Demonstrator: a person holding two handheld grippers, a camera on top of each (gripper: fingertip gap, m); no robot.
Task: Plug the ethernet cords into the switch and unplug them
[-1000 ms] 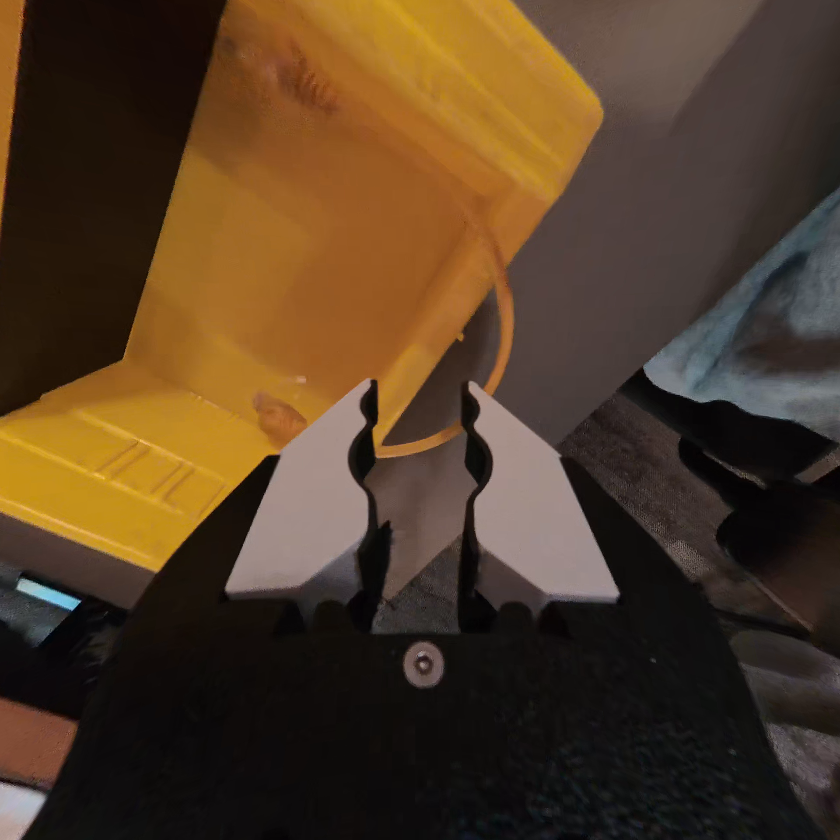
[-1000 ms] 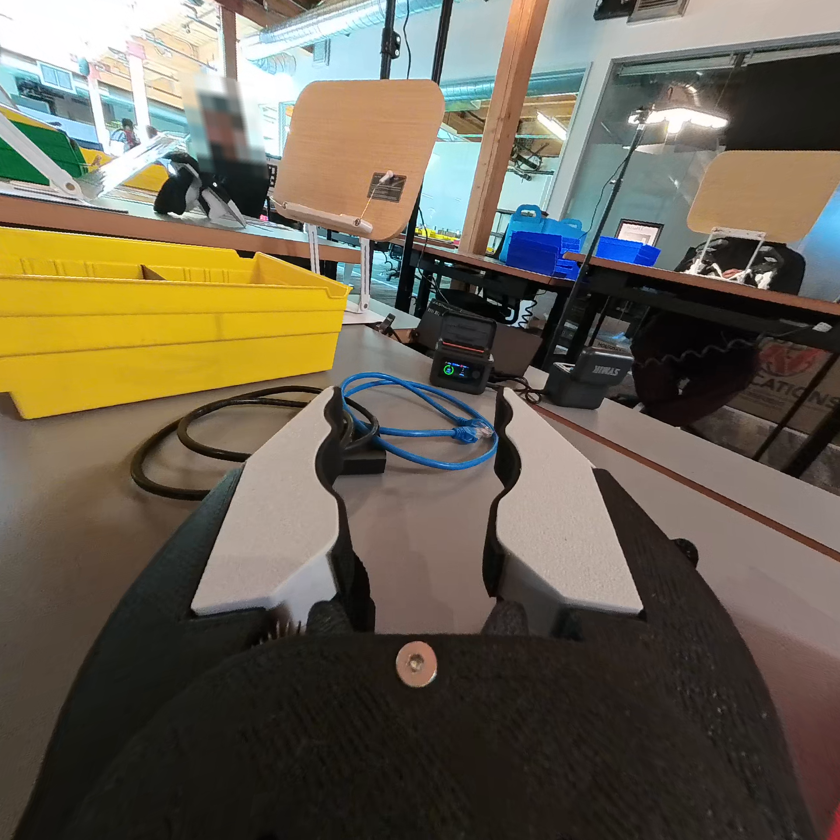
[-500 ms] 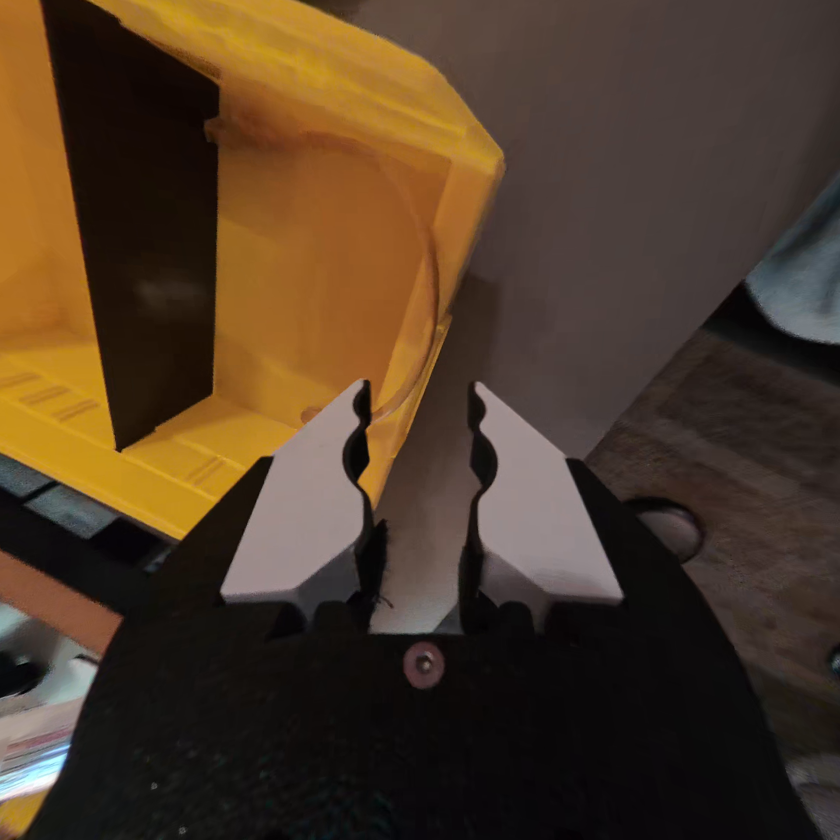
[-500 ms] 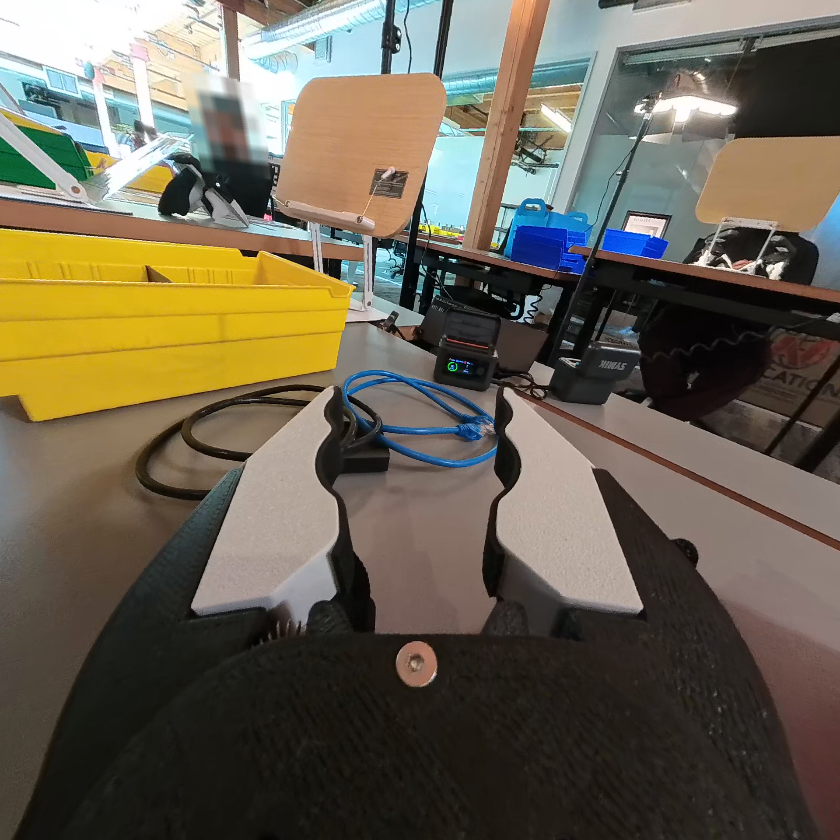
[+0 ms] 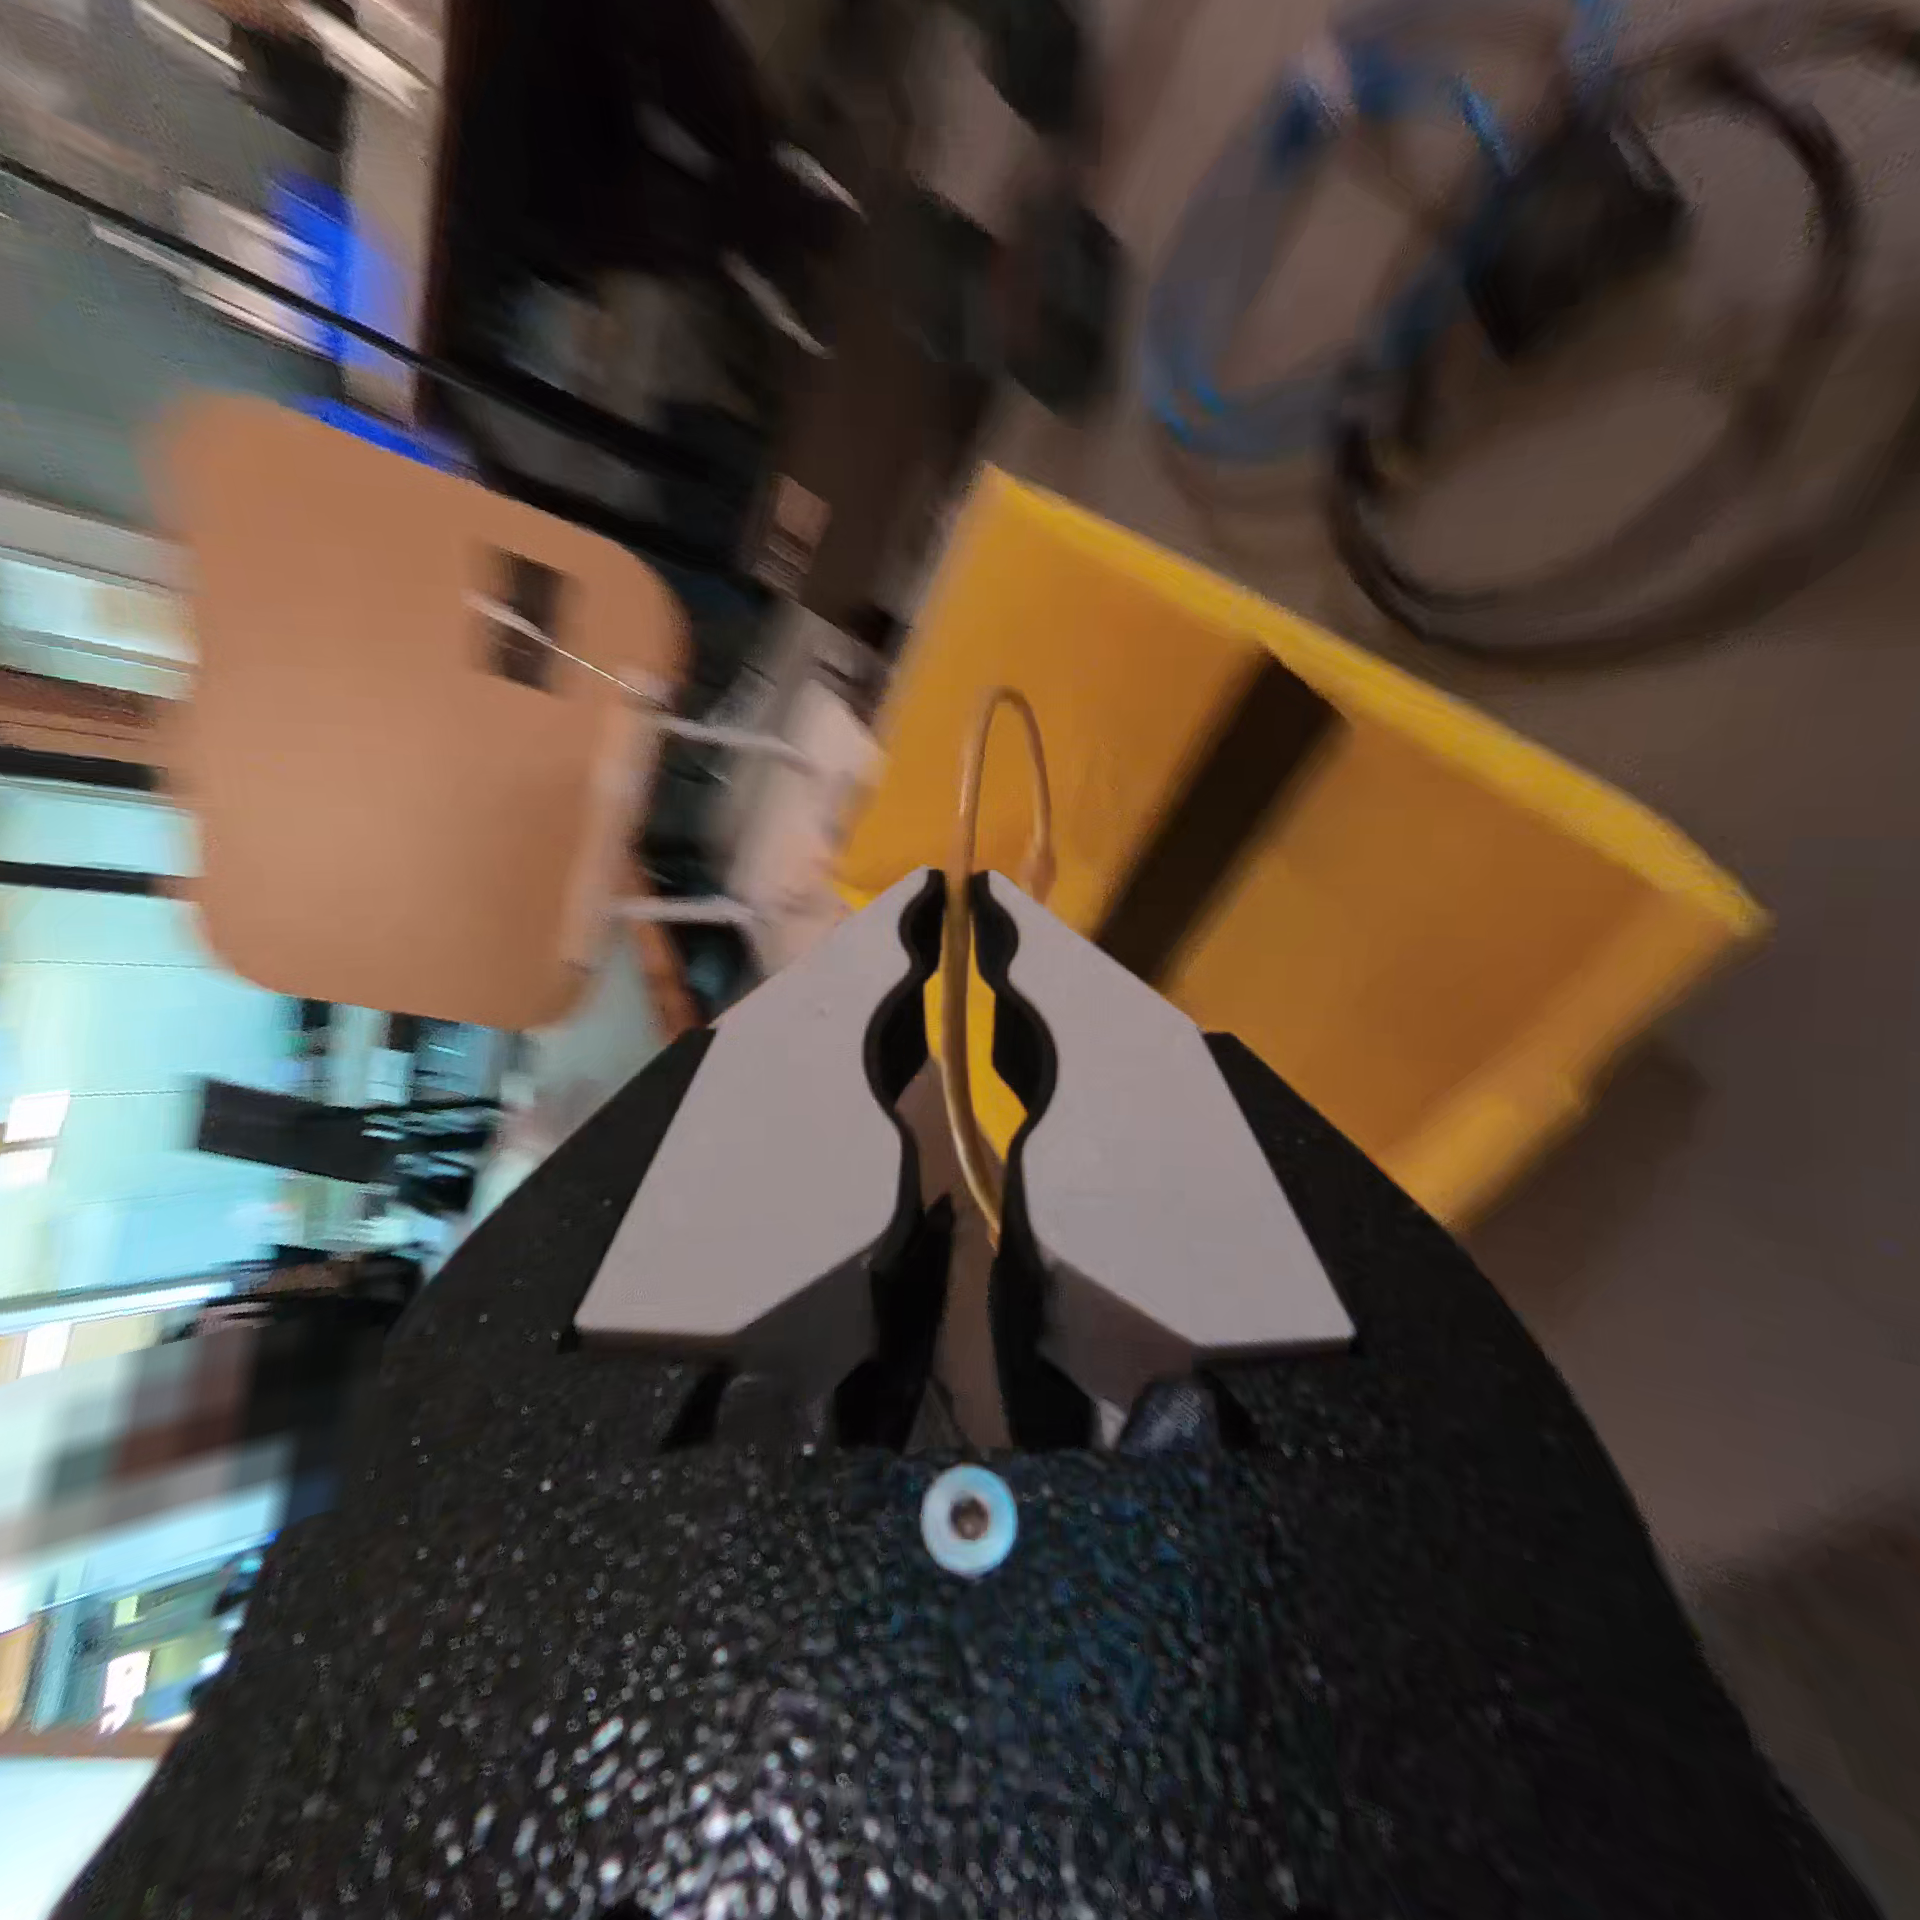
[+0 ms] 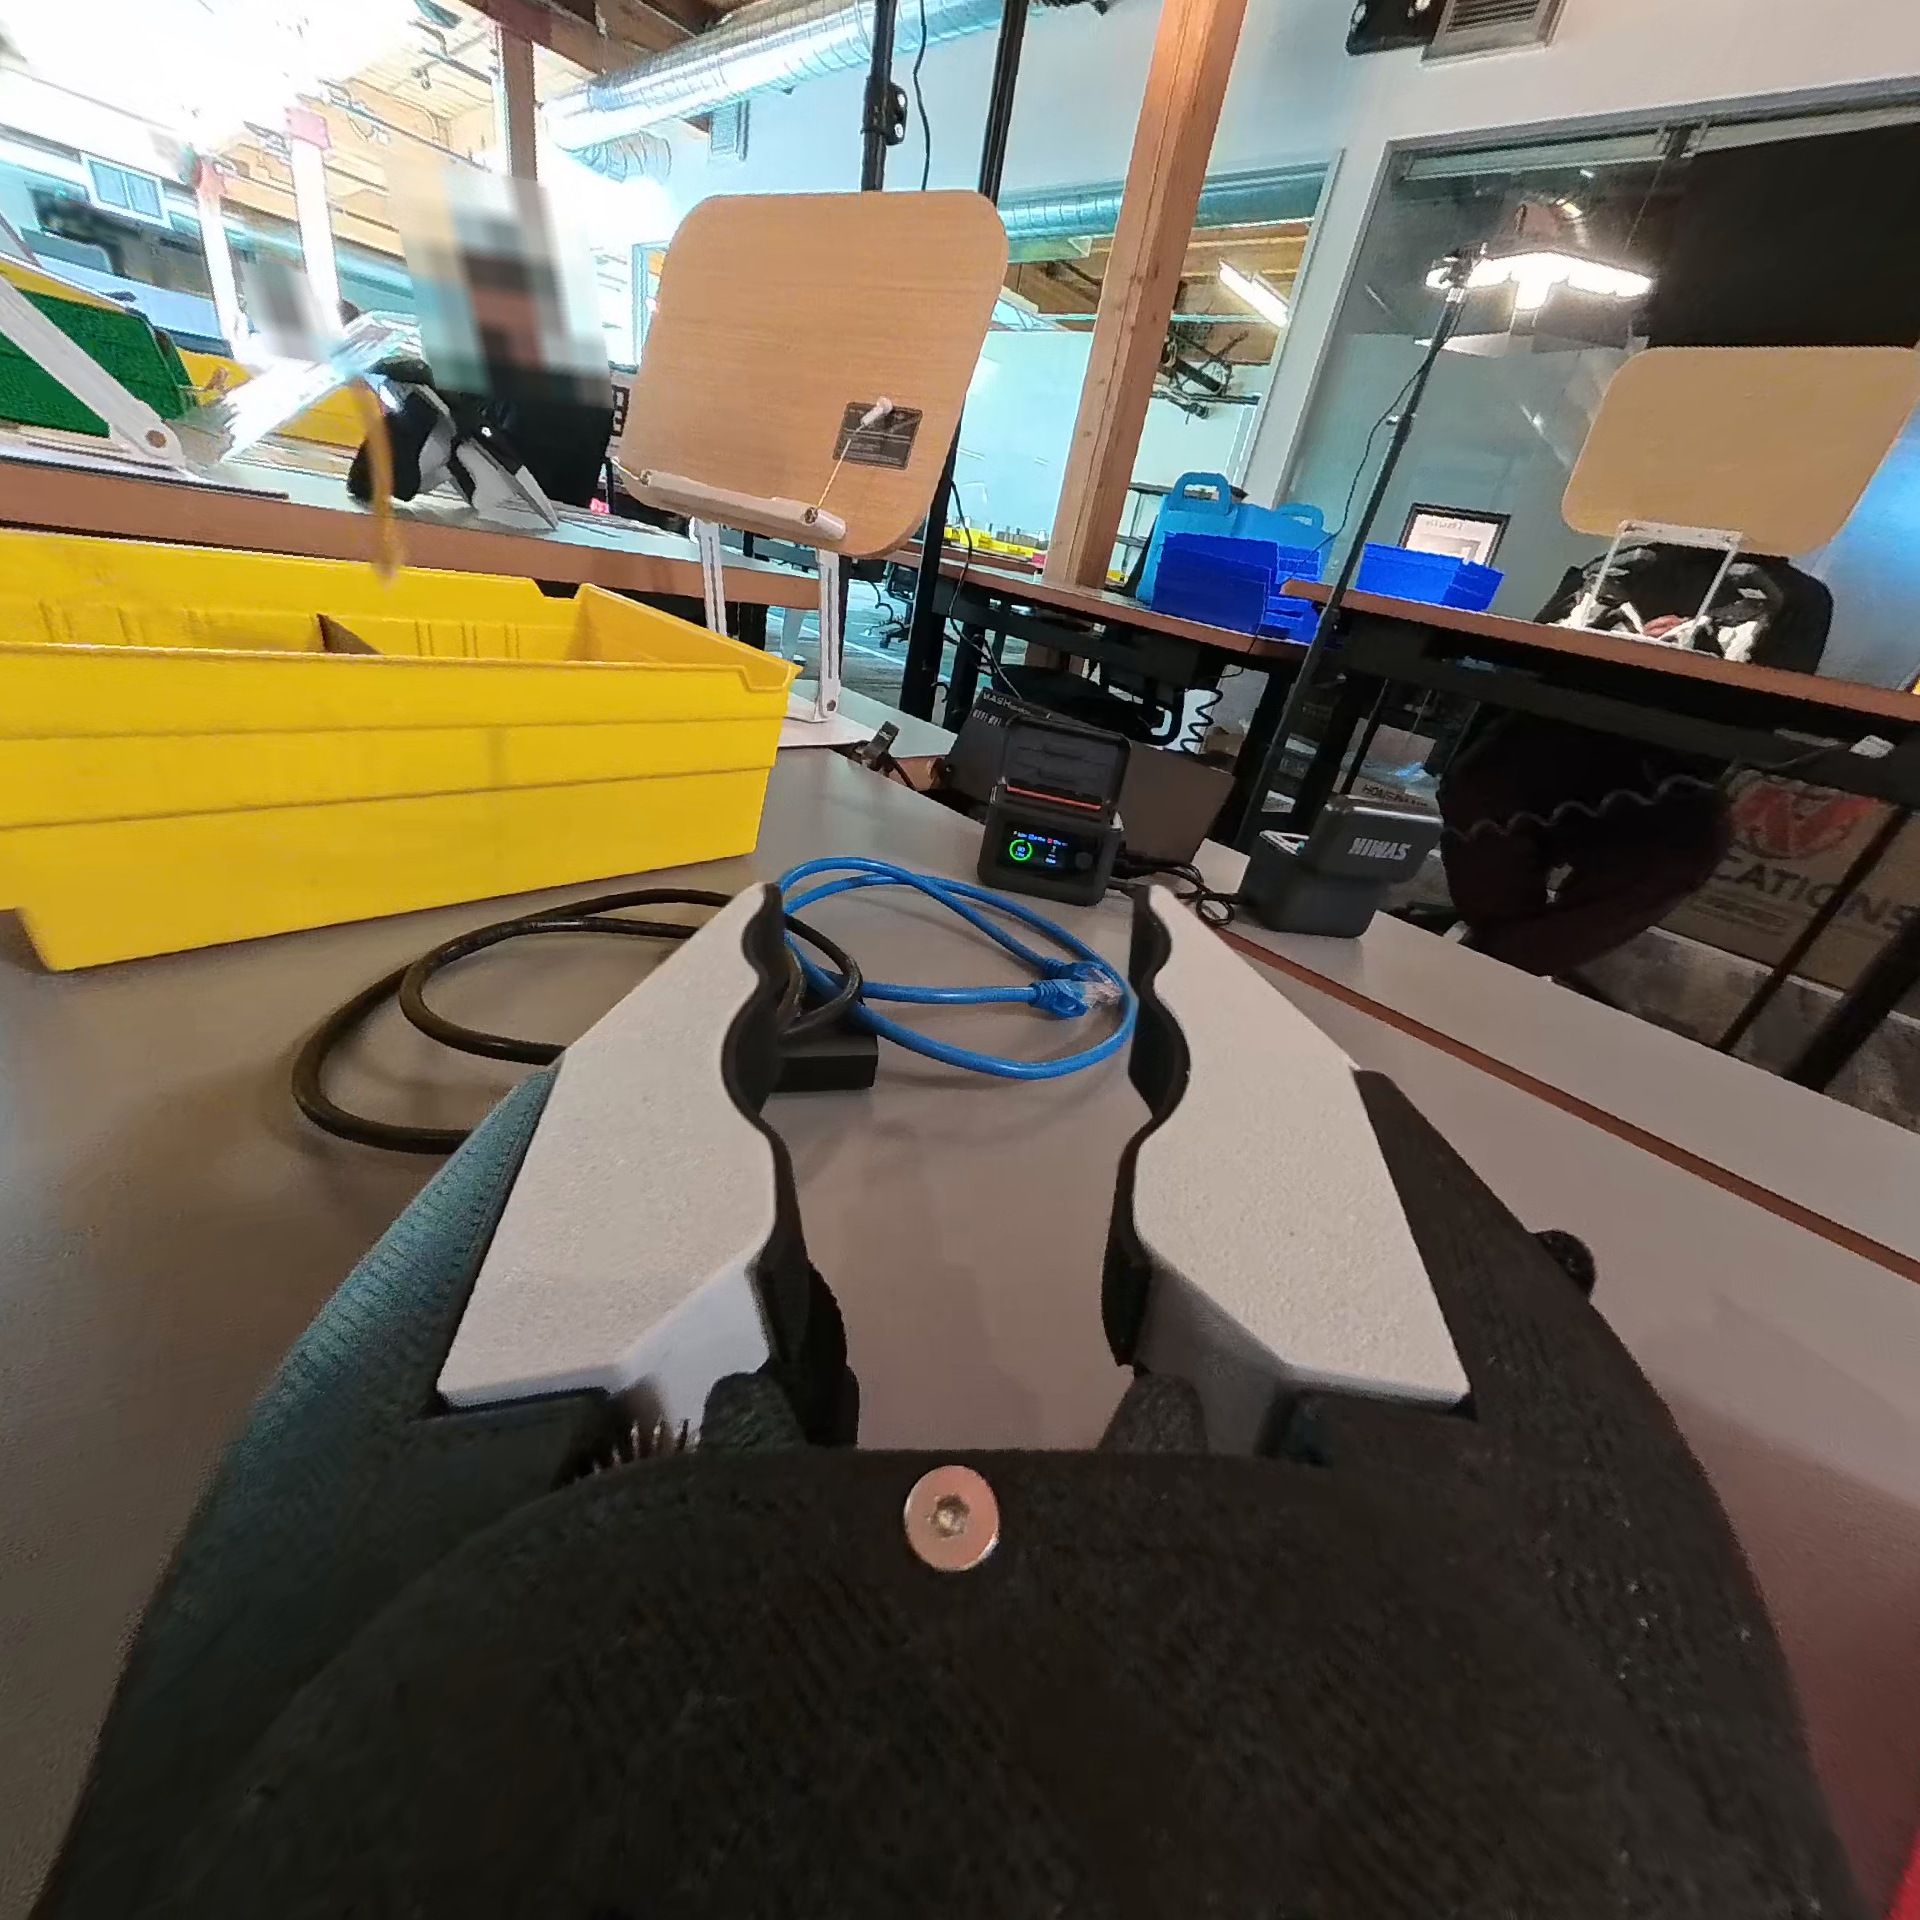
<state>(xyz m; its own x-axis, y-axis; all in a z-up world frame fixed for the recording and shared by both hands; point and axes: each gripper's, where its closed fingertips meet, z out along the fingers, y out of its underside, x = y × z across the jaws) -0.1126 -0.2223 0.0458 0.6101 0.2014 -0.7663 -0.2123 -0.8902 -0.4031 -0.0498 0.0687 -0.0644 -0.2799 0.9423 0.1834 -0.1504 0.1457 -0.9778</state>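
While blur smears the switch (image 5: 1558,239), left claw (image 5: 958,883) pinches a yellow cord (image 5: 961,1049) (plug unclear); right claw (image 6: 954,902) gapes wide.

A yellow bin (image 6: 395,769) sits on the grey tabletop (image 6: 125,1143) toward its far left, with a dark divider (image 6: 348,636) inside. Near the tabletop's far edge stand a small black device with a lit screen (image 6: 1051,831) and, just beside it to the right, a dark grey charger block (image 6: 1340,864). Behind the bin a wooden board on a white stand (image 6: 821,364) tilts back (a second board (image 6: 1745,447) shows far right). Blue crates (image 6: 1236,566) rest on another table (image 6: 1558,665) beyond.
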